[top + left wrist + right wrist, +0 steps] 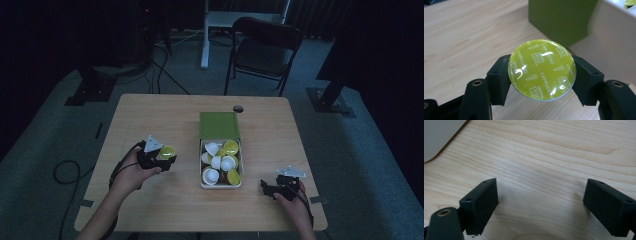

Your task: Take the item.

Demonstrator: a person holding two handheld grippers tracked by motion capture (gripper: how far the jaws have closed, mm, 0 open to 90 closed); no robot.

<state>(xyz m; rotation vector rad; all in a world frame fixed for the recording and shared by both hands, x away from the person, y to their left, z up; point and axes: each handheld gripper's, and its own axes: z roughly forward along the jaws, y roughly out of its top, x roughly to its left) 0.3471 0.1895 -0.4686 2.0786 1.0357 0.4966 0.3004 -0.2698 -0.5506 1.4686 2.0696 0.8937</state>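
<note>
Taking the box as the landmark: to its left, above bare table, the left gripper clamps a green capsule. In the left gripper view the capsule sits squarely between the two jaws, pinched at opposite edges of its rim with the printed foil lid facing the camera. That grip seems chosen because the rim is the stiffest, widest part, so the domed foil is not pressed. The capsule is clear of the wood, held just beside the box's green lid and pale wall. Whether it is going into the box or coming out I cannot tell.

The box itself stands mid-table, its lid folded back at the far end so the tray is open from above. Green and white capsules lie jumbled inside, some turned foil-up, others showing their cups.

Right of the box and nearer the person, the right gripper rests low over the table with its jaws spread wide and nothing between them, probably parked out of the way.
</note>
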